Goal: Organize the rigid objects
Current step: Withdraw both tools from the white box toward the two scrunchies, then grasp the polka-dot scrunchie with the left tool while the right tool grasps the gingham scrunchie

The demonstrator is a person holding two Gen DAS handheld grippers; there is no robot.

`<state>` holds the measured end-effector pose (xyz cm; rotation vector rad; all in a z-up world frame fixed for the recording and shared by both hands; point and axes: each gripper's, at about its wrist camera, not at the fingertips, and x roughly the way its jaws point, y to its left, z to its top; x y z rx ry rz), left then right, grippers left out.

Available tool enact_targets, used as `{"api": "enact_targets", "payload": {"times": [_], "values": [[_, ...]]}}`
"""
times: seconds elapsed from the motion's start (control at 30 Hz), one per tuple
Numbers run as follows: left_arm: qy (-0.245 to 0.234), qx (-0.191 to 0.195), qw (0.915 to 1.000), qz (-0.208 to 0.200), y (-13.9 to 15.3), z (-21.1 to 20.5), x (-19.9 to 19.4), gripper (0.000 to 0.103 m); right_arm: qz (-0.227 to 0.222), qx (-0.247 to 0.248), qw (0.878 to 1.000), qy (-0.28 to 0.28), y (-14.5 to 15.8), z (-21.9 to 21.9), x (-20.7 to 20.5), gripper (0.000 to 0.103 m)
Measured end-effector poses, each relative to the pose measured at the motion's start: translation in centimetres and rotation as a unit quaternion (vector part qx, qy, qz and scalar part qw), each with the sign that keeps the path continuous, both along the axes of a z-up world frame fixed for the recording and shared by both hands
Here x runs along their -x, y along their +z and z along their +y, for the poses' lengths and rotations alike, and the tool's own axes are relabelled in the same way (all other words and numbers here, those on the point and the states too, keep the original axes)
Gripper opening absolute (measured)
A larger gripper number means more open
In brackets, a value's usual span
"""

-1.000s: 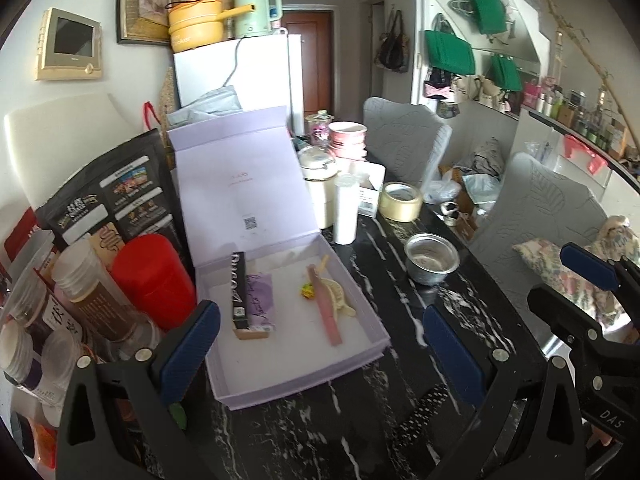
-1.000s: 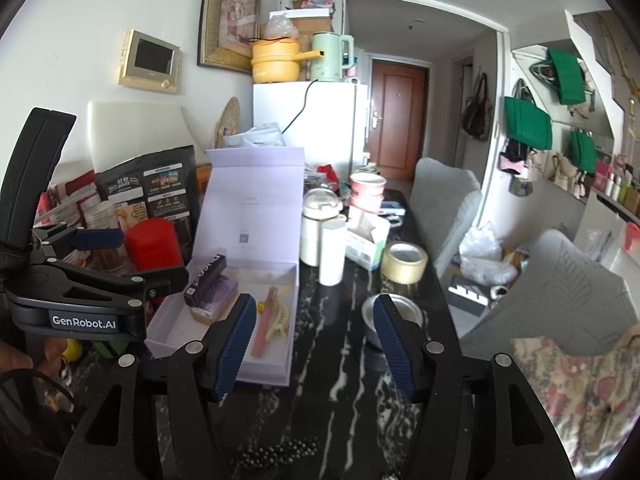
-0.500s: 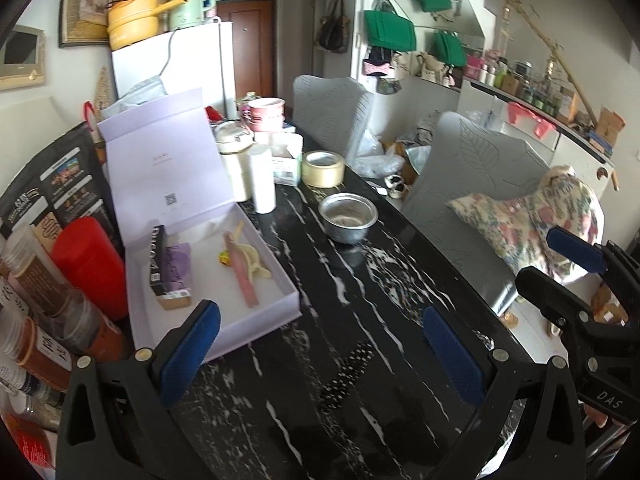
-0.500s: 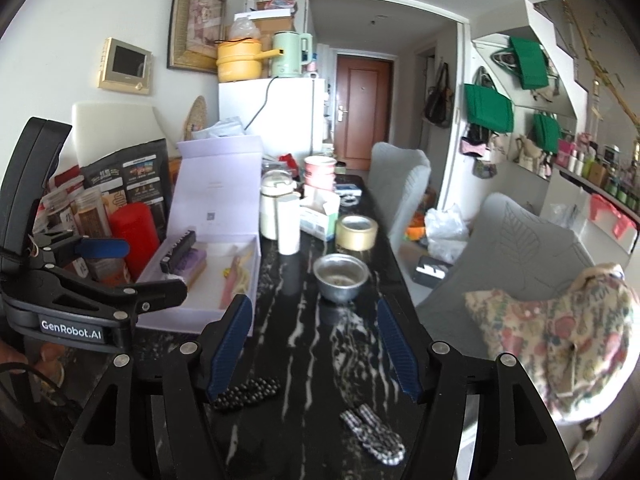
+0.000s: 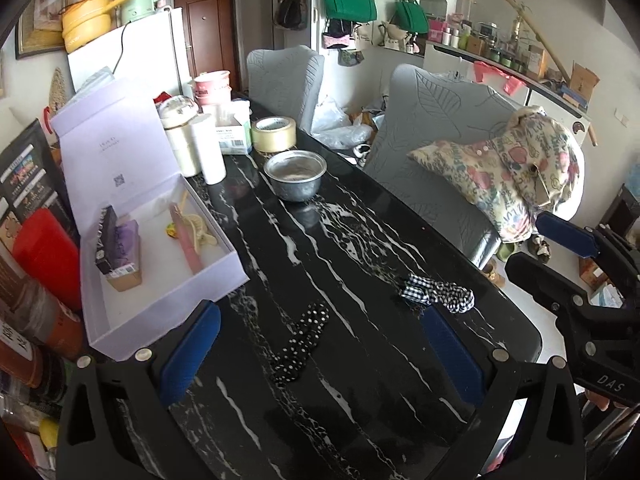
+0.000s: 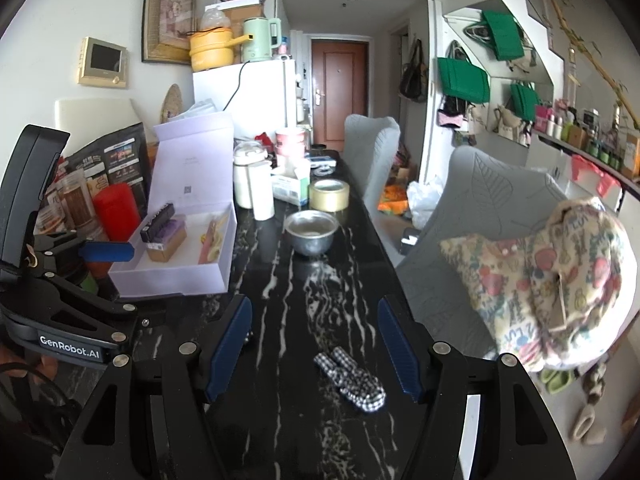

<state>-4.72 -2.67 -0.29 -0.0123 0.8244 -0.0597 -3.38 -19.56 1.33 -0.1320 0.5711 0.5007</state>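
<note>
- Black marble desk [image 5: 360,240] now fills my left wrist view: a second ago the lilac box [image 5: 160,264] sat dead ahead, and now it lies off to the left, since I have drawn back and tipped down.
- That has brought two hair pieces into sight: a dotted clip [image 5: 300,344] between the fingers of my left hand-held gripper [image 5: 320,344], and a checked bow [image 5: 436,294] just beyond its right finger. Its jaws are spread wide, with nothing pinched.
- In the right wrist view the box [image 6: 176,256] has also slid away to the left, with the steel bowl [image 6: 312,232] further up the desk.
- The checked bow [image 6: 352,376] now lies between the fingers of my right hand-held gripper [image 6: 314,348], which is spread and empty.
- I judge the loose pieces are next to go into the box, beside the comb and clips already there.
</note>
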Motion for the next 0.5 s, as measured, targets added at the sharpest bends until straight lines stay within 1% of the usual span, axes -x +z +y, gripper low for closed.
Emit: {"api": "enact_targets", "payload": {"times": [0.13, 0.3, 0.5], "values": [[-0.012, 0.013, 0.9998, 0.011, -1.5, -0.2, 0.0, 0.103, 0.015, 0.001, 1.000, -0.002, -1.7, -0.5, 0.0, 0.066], [-0.021, 0.005, 0.9991, 0.036, -3.5, -0.7, -0.2, 0.103, 0.038, -0.015, 0.999, -0.006, -3.8, -1.0, 0.0, 0.066], [-0.039, 0.015, 0.9970, 0.065, -5.8, -1.2, -0.2, 0.103, 0.063, -0.030, 0.997, -0.026, -6.3, -2.0, -0.1, 0.067]]}}
